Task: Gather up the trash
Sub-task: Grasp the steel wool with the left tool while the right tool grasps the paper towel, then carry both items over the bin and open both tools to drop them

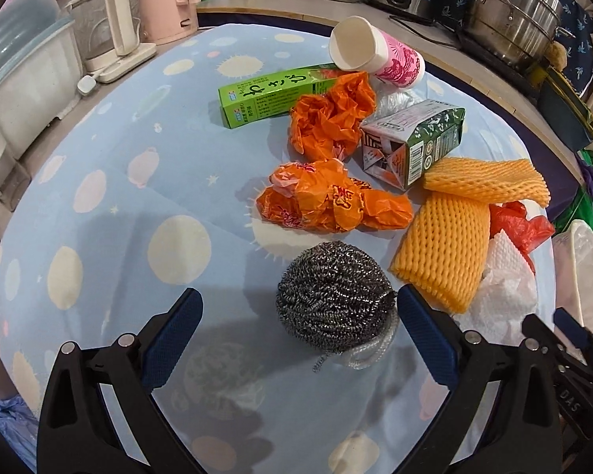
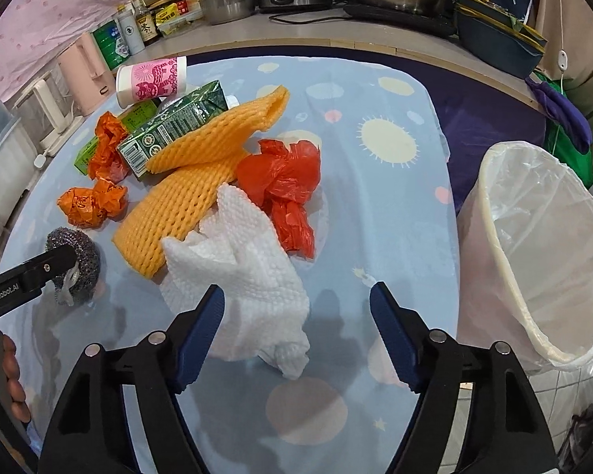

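Both grippers are angling down onto the trash pile at once, one item each, judging by how each pair of jaws brackets a single piece.

Left gripper (image 1: 299,318): jaws standing wide and released, nothing clamped. The steel scourer (image 1: 334,302) is sitting between them, up against the right-hand pad, clear of the left one. That offset suggests the grip isn't centred.

Right gripper (image 2: 296,308): jaws parted, not clenched on anything. The white paper towel (image 2: 241,272) is lying between them, its left edge at the left pad, a gap to the right pad. Probably the pick target because it is nearest and topmost.

Trash, left wrist view: two orange crumpled bags (image 1: 332,118) at 12 o'clock of the scourer, green carton (image 1: 413,144) at 1, yellow foam nets (image 1: 446,252) at 2 to 3, long green box (image 1: 269,96) and tipped paper cup (image 1: 375,53) at 12, farther off. Red bag (image 2: 284,181) is sitting at 1 o'clock of the towel.

Lined bin (image 2: 533,252) is standing at 3 o'clock off the table edge (image 2: 450,197), mouth tilted toward the table, looks empty. Placed close so drops are short.

Task barely begun; everything is lying on the tablecloth.
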### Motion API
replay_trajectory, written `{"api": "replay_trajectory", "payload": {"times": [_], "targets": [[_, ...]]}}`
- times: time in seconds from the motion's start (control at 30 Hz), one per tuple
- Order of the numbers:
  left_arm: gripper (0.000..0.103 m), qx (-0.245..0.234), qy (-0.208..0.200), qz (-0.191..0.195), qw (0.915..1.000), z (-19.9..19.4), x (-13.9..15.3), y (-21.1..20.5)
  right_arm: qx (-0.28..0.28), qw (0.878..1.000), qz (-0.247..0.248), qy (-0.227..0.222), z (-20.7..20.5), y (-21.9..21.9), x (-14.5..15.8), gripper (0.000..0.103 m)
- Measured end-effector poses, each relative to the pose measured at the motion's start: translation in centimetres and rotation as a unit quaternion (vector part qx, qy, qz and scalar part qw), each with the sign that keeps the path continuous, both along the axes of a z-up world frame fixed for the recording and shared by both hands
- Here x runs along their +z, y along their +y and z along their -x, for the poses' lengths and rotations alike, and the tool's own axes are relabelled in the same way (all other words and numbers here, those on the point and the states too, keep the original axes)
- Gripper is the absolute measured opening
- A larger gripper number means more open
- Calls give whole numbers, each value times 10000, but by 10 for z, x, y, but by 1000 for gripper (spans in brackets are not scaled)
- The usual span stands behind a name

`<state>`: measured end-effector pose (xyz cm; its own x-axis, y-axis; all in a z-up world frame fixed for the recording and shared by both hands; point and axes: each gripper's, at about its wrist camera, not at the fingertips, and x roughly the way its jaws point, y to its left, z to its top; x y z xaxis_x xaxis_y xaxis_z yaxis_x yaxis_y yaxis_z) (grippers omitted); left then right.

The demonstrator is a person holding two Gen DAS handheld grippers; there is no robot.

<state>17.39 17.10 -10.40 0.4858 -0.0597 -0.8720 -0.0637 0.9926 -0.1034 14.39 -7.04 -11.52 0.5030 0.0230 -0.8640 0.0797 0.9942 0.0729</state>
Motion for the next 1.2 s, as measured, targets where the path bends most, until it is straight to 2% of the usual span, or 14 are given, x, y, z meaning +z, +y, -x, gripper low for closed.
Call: {"api": "replay_trajectory", "payload": {"times": [0.17, 0.3, 0.33, 0.4, 0.5, 0.83, 1.2], "targets": [[81, -106, 51, 216, 9997, -3, -3, -3, 86, 9998, -89, 181, -7, 6, -11, 55], [62, -274, 96, 451, 9986, -3, -4, -8, 178, 9995, -127, 233, -8, 10, -15, 37], [60, -305, 118, 491, 9983, -2, -4, -9, 193, 9995, -124, 230, -8, 11, -16, 34], [59, -297, 106, 478, 9984, 0, -4, -10, 259, 9993, -136, 215, -8, 13, -15, 19], [57, -288, 110, 509, 9982, 4, -2, -10, 329, 9993, -114, 157, -4, 14, -11, 11], [56, -266, -91, 354, 9990, 27, 22, -8, 400, 9986, -242, -237, 19, 9, 23, 8], [56, -902, -510, 140, 9945, 54, 66, -57, -30, 9949, -324, -955, 59, -34, 81, 8]]}}
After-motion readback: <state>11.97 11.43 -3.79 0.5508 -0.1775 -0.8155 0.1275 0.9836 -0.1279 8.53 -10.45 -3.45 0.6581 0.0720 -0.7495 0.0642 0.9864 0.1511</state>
